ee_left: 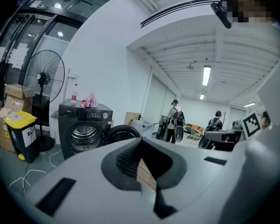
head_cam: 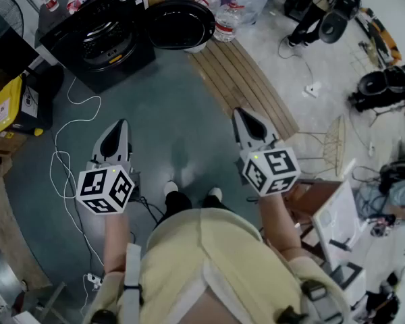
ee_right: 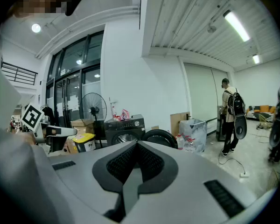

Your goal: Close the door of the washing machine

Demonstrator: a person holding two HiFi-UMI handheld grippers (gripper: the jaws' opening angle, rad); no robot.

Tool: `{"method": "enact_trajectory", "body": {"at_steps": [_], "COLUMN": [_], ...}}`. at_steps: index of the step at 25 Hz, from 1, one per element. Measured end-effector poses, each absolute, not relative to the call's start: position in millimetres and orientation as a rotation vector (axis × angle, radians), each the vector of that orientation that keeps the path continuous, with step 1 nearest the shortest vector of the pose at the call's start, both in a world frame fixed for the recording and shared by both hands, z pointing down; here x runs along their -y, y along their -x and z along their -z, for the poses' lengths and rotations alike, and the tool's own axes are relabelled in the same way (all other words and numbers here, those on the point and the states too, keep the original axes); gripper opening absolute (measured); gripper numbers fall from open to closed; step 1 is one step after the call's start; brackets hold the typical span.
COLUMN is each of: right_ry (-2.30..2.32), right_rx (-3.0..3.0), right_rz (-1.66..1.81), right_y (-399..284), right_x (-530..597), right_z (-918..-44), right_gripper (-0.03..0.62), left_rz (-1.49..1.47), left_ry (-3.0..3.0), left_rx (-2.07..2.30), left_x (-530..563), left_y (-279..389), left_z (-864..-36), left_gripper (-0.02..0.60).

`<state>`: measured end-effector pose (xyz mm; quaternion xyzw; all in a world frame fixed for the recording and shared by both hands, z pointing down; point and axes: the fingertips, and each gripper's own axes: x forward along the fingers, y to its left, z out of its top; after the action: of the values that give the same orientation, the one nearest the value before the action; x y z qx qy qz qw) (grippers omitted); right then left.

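Left gripper point(head_cam: 121, 124), right gripper point(head_cam: 242, 114): jaws together, empty, well apart from open door point(head_cam: 181, 24) of washing machine point(head_cam: 101, 38). Risk: snagging floor cable point(head_cam: 54, 164), glancing off door.

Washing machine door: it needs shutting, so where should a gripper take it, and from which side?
Likely the free rim of the round door, farthest from its hinge on the washing machine. It stands swung open right of the machine in the head view, so come from that side and swing it left.
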<state>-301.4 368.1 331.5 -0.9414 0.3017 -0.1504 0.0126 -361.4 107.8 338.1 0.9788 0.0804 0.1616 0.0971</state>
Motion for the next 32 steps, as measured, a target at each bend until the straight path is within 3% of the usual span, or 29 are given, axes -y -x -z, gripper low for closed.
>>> {"method": "enact_trajectory", "body": {"at_steps": [21, 32], "right_ry": [2.868, 2.869], "right_rx": [-0.734, -0.843], "right_rz": [0.575, 0.620], "right_y": [291, 224], "right_x": [-311, -269], "right_z": [-367, -385], "right_gripper": [0.006, 0.006], "left_rz": [-0.531, -0.542], "left_ry": [-2.867, -2.828], "left_rx": [-0.296, -0.205], "left_x": [-10, 12], "left_y": [377, 324], "left_z": [-356, -378], "left_gripper": [0.003, 0.003]}}
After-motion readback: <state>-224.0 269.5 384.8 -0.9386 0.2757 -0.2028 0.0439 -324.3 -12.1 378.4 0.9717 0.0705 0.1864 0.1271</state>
